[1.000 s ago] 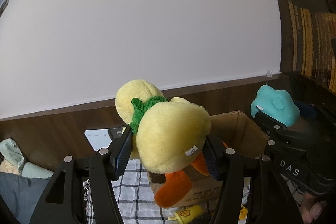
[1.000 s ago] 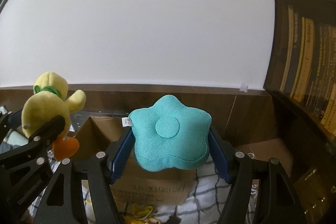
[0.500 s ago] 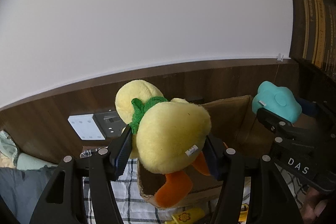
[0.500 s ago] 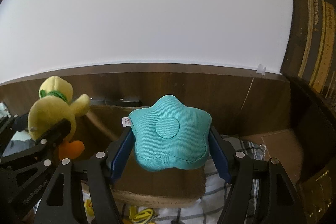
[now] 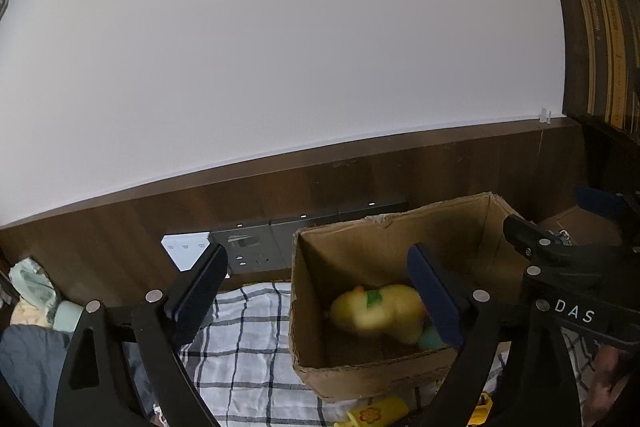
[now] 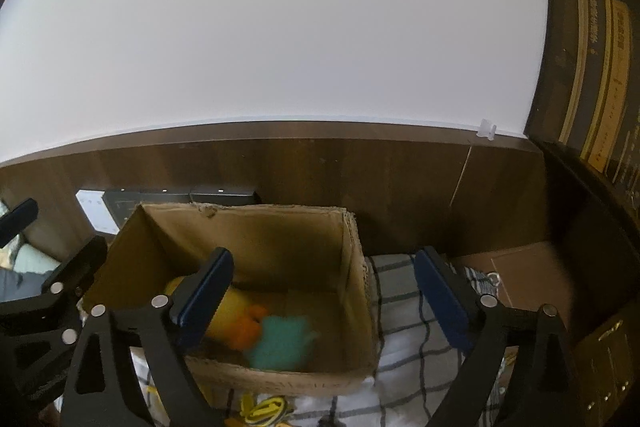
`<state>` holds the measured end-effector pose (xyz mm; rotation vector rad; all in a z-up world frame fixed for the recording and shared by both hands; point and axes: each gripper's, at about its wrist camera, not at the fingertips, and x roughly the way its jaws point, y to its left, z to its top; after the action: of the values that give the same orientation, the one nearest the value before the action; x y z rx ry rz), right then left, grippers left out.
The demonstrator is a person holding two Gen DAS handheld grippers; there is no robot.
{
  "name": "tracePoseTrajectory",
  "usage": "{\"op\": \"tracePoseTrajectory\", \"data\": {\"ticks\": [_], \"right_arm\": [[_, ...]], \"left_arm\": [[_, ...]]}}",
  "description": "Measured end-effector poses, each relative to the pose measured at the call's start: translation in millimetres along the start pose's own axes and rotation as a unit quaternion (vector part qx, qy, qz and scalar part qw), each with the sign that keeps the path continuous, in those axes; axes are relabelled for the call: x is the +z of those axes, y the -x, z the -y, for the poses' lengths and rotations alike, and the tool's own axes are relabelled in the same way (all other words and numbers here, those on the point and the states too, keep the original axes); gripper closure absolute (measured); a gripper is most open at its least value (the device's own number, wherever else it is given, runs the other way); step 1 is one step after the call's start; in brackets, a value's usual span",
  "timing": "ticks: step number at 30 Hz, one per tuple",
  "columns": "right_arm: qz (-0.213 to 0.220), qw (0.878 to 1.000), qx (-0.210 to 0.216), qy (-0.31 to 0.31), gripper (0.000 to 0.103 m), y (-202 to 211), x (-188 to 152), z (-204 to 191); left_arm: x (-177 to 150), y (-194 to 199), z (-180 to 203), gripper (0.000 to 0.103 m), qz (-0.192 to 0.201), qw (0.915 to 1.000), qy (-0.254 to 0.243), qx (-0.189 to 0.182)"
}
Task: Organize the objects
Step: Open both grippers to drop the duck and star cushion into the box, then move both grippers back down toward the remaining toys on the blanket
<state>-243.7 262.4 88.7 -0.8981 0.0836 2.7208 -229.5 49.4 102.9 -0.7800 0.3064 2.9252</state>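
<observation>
An open cardboard box (image 5: 360,379) (image 6: 352,247) stands on a checked cloth. A yellow plush duck (image 5: 380,309) (image 6: 232,311) with a green collar lies blurred inside it. A teal star cushion (image 6: 284,341) lies blurred beside the duck; a bit of it also shows in the left wrist view (image 5: 430,339). My left gripper (image 5: 316,291) is open and empty above the box's left wall. My right gripper (image 6: 324,295) is open and empty above the box's right part; it also shows in the left wrist view (image 5: 560,251).
A white and black checked cloth (image 5: 248,359) (image 6: 404,351) covers the surface. Yellow toys (image 5: 376,415) (image 6: 264,409) lie in front of the box. A dark wood panel with wall sockets (image 5: 248,247) runs behind. Flat cardboard (image 6: 524,275) lies at the right, bookshelves (image 6: 592,67) beyond.
Both grippers have opened. The duck and the teal star have dropped out of them into the box. Both cameras have tilted downward over the box.
</observation>
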Motion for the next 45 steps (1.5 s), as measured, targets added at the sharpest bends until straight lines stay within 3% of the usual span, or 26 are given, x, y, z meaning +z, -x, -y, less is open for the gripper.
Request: {"op": "tracePoseTrajectory", "data": {"ticks": [20,31,45], "right_arm": [[0.039,0.999,0.010,0.007,0.008,72.7,-35.2,11.7],[0.030,0.999,0.019,-0.004,0.004,93.4,-64.7,18.6],[0.015,1.000,0.021,-0.015,0.003,106.6,-107.5,27.3]], "left_arm": [[-29.5,55.7,5.4,0.001,0.010,0.9998,0.005,0.015],[-52.9,80.8,4.7,0.000,0.016,0.9996,0.015,0.016],[-96.1,87.4,3.9,0.000,-0.008,0.9995,0.027,0.011]]}}
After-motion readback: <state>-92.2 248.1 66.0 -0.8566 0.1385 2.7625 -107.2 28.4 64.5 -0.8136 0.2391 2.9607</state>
